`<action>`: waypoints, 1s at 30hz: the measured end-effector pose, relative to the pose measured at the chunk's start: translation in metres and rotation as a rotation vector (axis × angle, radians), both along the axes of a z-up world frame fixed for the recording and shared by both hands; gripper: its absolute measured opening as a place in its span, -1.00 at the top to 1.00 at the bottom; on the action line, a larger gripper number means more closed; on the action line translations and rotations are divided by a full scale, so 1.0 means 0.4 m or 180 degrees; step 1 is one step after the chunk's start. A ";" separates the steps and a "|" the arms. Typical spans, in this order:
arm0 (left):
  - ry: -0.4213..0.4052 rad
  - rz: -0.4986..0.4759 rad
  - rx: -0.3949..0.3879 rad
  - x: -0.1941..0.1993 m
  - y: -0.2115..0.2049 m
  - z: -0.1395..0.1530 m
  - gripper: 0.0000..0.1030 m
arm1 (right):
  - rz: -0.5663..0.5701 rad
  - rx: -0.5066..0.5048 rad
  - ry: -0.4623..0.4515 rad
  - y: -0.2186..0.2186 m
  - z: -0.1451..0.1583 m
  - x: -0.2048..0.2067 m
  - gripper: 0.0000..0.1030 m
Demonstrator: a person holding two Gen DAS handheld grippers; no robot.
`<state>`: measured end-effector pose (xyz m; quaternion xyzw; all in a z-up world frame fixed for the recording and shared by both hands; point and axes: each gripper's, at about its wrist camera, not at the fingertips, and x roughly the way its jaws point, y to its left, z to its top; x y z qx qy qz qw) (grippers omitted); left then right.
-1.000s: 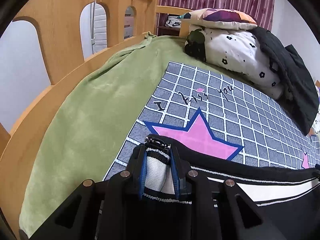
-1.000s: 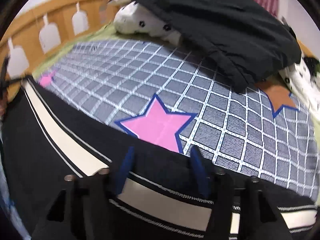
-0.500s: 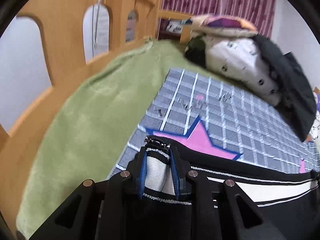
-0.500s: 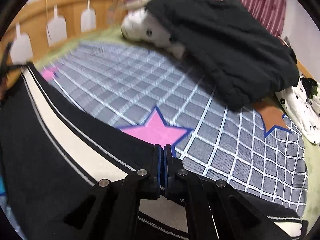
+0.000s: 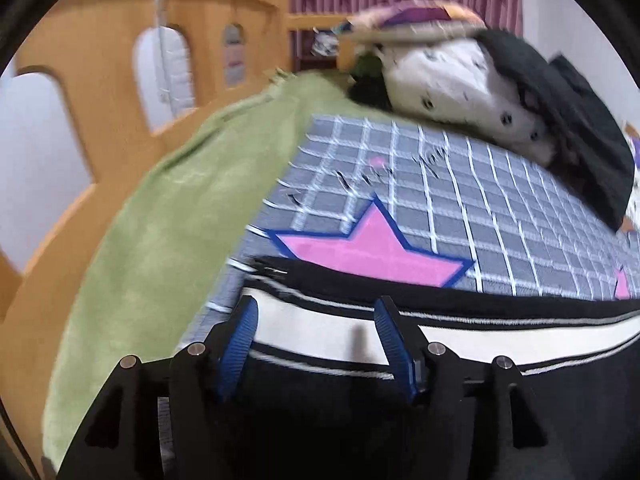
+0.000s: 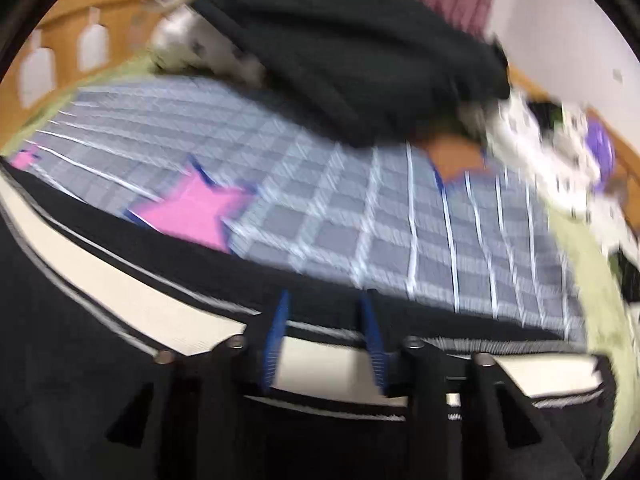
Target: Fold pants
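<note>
Both the left gripper (image 5: 316, 310) and the right gripper (image 6: 325, 300) stand with jaws spread and nothing between them, each poised over the white side stripe of the black pants (image 5: 500, 400) that lie flat beneath them on the grid blanket (image 5: 500, 208).

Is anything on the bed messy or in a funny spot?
A bit. A black garment is slumped in a heap over the white spotted pillow at the head of the bed, not folded. The black pants with the cream stripe lie flat on the grid blanket. Both views are blurry.
</note>
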<state>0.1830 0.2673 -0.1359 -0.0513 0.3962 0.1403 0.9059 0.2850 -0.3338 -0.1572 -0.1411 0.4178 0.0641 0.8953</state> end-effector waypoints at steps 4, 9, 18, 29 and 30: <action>0.0188 0.0154 0.0006 0.061 0.008 -0.040 -0.13 | -0.0056 0.0161 0.0043 -0.022 -0.006 0.036 0.57; 0.0188 0.0164 -0.0182 0.015 0.004 0.009 -0.13 | -0.0253 0.0064 0.0045 -0.018 0.026 0.017 0.56; 0.0135 -0.0089 -0.0994 -0.276 -0.055 0.064 -0.14 | -0.0676 0.0891 0.0069 -0.020 0.182 -0.160 0.22; -0.0007 0.0102 -0.1739 -0.522 0.011 -0.066 -0.15 | -0.0344 0.0825 -0.0114 0.139 0.327 -0.381 0.13; -0.0093 0.0118 -0.1877 -0.525 0.031 -0.079 -0.15 | -0.0328 0.0828 -0.0110 0.151 0.336 -0.392 0.12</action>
